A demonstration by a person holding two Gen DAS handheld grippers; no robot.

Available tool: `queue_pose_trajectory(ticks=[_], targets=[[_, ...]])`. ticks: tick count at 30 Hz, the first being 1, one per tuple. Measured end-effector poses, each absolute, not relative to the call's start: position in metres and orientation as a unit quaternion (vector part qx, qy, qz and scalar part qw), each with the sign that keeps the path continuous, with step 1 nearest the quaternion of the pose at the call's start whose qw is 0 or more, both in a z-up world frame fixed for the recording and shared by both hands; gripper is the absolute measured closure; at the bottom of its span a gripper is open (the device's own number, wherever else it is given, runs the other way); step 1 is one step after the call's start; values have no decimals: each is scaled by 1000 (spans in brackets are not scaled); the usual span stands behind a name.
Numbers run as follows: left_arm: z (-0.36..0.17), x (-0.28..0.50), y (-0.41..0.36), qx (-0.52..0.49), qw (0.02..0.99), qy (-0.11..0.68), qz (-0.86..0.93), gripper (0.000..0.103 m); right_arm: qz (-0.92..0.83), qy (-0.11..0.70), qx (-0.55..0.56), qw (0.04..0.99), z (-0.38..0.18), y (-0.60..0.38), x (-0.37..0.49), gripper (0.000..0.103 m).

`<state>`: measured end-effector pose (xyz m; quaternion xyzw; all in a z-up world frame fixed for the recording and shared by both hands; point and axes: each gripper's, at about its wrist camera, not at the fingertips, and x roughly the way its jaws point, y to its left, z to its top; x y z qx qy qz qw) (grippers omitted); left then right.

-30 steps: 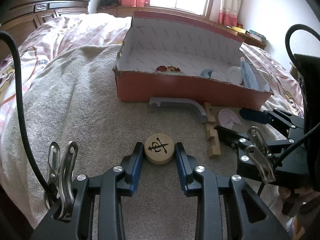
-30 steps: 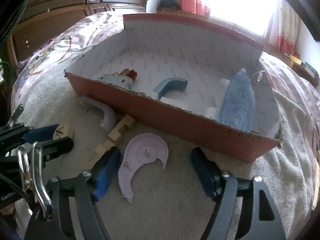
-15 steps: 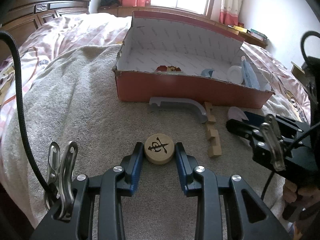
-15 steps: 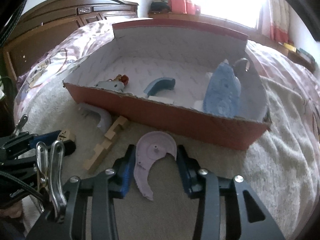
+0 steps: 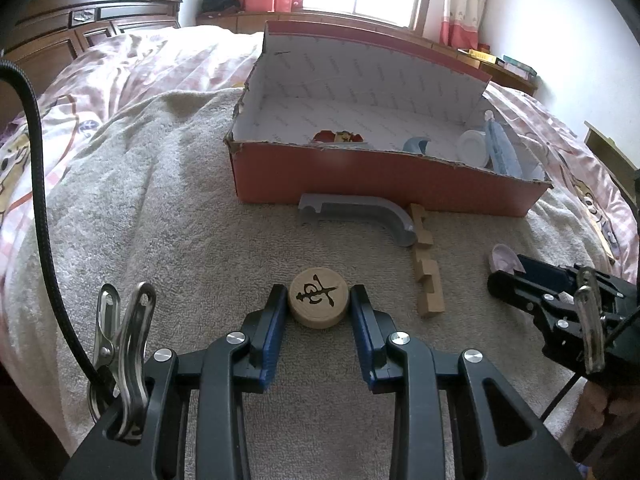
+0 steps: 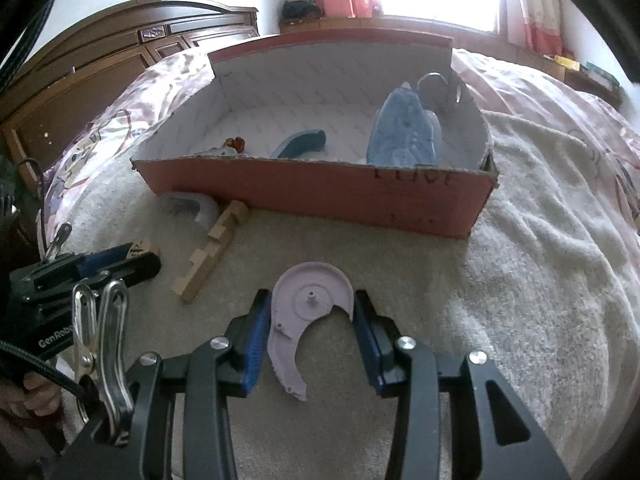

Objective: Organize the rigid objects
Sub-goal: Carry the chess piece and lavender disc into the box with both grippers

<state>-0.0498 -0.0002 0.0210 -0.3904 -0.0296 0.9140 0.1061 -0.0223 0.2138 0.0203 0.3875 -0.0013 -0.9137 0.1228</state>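
The bed (image 5: 168,208) carries a beige towel, and on it stands the red box (image 5: 384,184), open at the top, already holding a blue iron-shaped piece (image 6: 404,136), a blue curved part (image 6: 300,142) and a small figure (image 5: 338,137). Just before the box's near wall lie a grey pipe bend (image 5: 360,210) and a notched wood block (image 5: 426,268), its long axis running toward the box. The lilac disc (image 6: 310,312), a flat piece with a bite out of it, lies between the fingers of the right gripper (image 6: 308,320); its jaws are narrowed to the disc's rims and seem to touch both sides, so I judge it gripped, still flat on the towel. The wooden chess piece (image 5: 319,298) sits likewise in the left gripper (image 5: 319,308), jaws closed to its round edge. For both, the box lies straight ahead and higher, so each load must rise over the near wall; the right gripper is nearer to it.
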Motion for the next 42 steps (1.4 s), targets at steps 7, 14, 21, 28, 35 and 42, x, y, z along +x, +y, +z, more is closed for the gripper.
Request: queue_pose_trajectory(ticks=[7, 14, 21, 28, 35, 42], targets=[[23, -49, 0, -391, 103, -30, 914, 71, -915, -24, 382, 126, 20, 222, -17, 60], [46, -48, -2, -372, 113, -32, 921, 71, -915, -46, 379, 132, 23, 232, -7, 60], [64, -59, -3, -359, 108, -34, 926, 71, -919, -60, 366, 134, 34, 239, -4, 60], [86, -80, -2, -341, 104, -30, 934, 71, -927, -54, 344, 138, 55, 237, -7, 60], [96, -96, 7, -337, 108, -29, 935, 71, -931, -58, 328, 148, 78, 236, -22, 60], [96, -107, 14, -339, 112, -26, 934, 71, -938, -55, 309, 150, 98, 233, -43, 60]])
